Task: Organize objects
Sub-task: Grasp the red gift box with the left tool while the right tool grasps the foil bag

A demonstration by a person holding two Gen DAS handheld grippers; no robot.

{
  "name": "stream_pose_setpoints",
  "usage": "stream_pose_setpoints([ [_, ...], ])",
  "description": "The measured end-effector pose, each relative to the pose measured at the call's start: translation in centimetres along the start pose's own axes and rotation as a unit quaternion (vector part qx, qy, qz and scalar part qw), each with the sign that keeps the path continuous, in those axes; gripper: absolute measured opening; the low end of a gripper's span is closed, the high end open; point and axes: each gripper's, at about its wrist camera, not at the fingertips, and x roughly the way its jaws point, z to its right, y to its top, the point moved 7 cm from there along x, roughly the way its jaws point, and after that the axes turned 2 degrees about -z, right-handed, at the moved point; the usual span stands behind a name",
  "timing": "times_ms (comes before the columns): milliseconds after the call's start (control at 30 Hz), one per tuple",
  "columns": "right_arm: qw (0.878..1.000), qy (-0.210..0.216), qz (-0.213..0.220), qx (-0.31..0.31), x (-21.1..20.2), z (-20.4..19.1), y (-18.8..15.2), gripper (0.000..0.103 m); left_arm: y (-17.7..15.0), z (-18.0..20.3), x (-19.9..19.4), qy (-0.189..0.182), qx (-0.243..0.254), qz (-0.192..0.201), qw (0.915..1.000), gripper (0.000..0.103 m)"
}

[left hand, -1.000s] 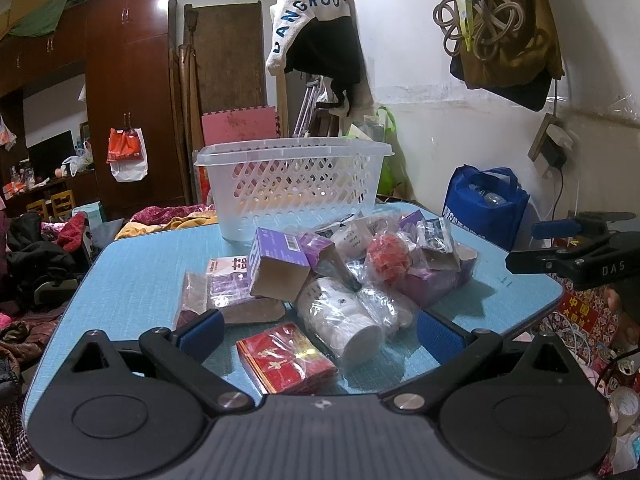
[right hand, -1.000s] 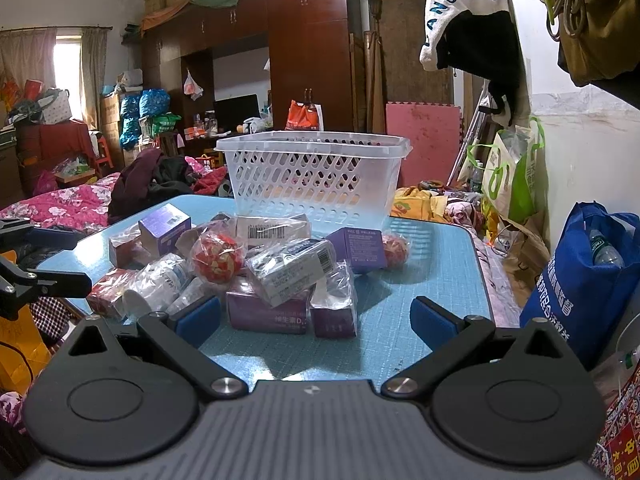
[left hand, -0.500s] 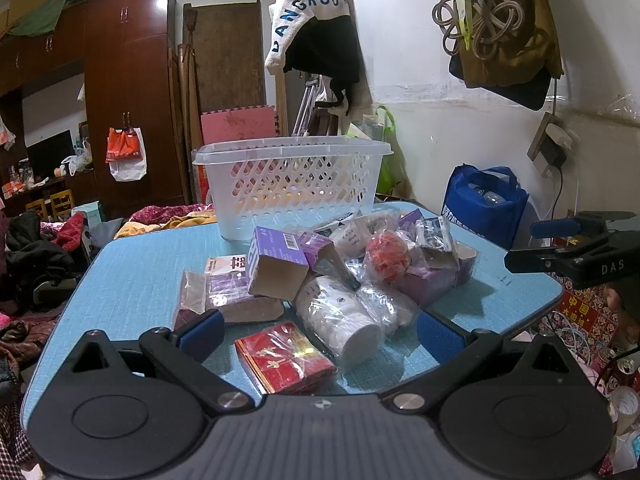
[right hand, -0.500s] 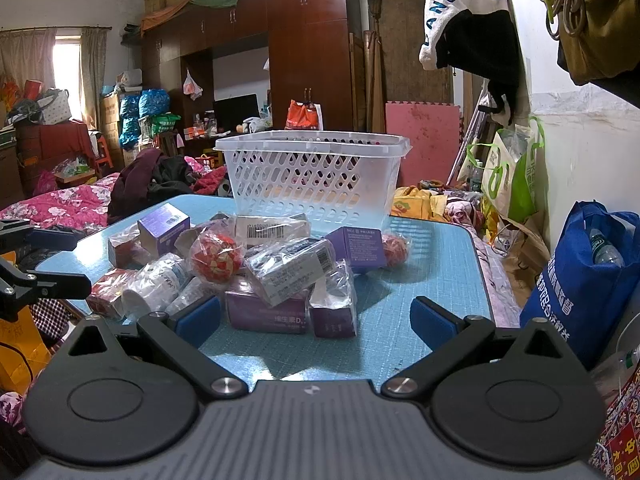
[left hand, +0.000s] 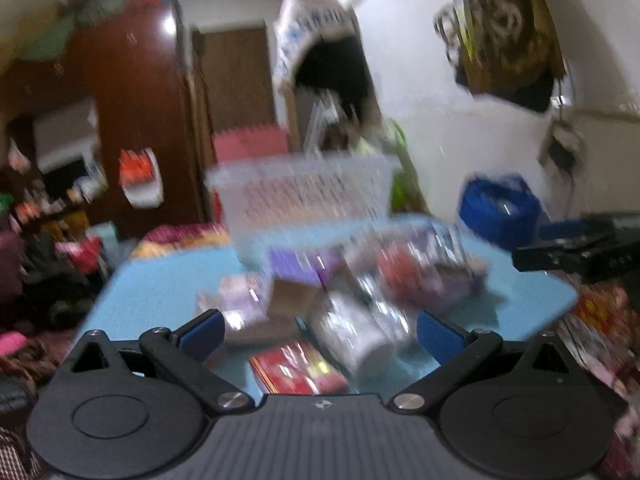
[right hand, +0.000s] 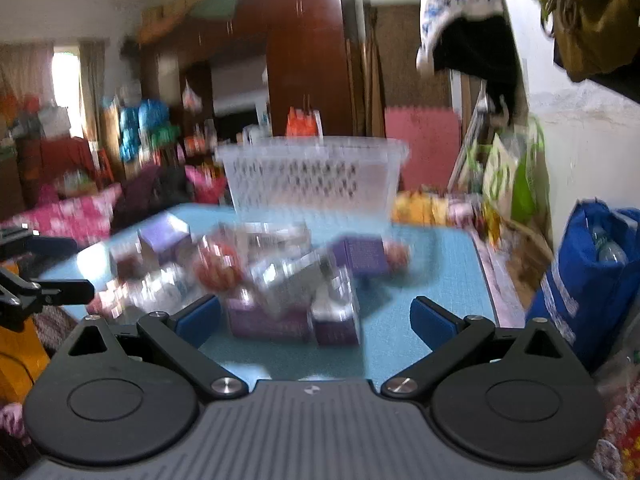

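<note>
A heap of small packaged goods lies on a blue table (left hand: 160, 292): a red packet (left hand: 296, 368), a wrapped stack of white cups (left hand: 356, 332), purple boxes (left hand: 296, 268), a red ball in wrap (right hand: 216, 268). A white lattice basket (left hand: 304, 196) stands behind the heap; it also shows in the right wrist view (right hand: 312, 176). My left gripper (left hand: 320, 332) is open and empty, just short of the red packet. My right gripper (right hand: 316, 316) is open and empty, in front of a purple box (right hand: 272, 320). Both views are motion-blurred.
A blue bag (right hand: 592, 276) hangs off the table's right side. Clothes hang on the wall above (left hand: 324, 40). A brown wardrobe (right hand: 308, 64) and cluttered bedding fill the room behind. The right gripper shows at the right edge of the left wrist view (left hand: 580, 256).
Both views have gone blurred: both grippers are moving. The scene has shifted slightly lower and closer. Jaws stay open; nothing has been picked up.
</note>
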Motion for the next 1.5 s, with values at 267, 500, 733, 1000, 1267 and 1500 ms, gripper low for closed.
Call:
stream_pose_setpoints([
  [267, 0.998, 0.012, 0.056, -0.005, 0.8, -0.2, -0.2, 0.103, -0.4, -1.9, 1.8, 0.036, 0.008, 0.035, 0.9987, 0.103],
  [500, 0.999, 0.035, 0.029, -0.012, 3.4, -1.0, -1.3, 0.103, -3.5, -2.3, 2.1, 0.000, 0.005, -0.012, 0.9999, 0.103],
  [733, 0.997, 0.057, 0.020, -0.042, 4.5, -1.7, -1.2, 0.093, -4.7, -1.2, 2.6, 0.006, 0.046, -0.015, 0.9988, 0.099],
  [1000, 0.997, 0.045, 0.014, -0.062, 6.2, -1.7, -1.0, 0.081, -5.4, -2.7, 5.0, -0.040, 0.024, -0.019, 0.9987, 0.092],
  [1267, 0.998, 0.038, 0.007, -0.057, 6.4, -1.5, -0.9, 0.065, -5.5, -2.8, 5.3, -0.068, 0.016, -0.012, 0.9975, 0.079],
  [1500, 0.998, 0.027, 0.014, -0.056, 6.0, -1.6, -0.9, 0.054, -5.2, -2.9, 4.9, -0.052, 0.015, -0.001, 0.9985, 0.079],
])
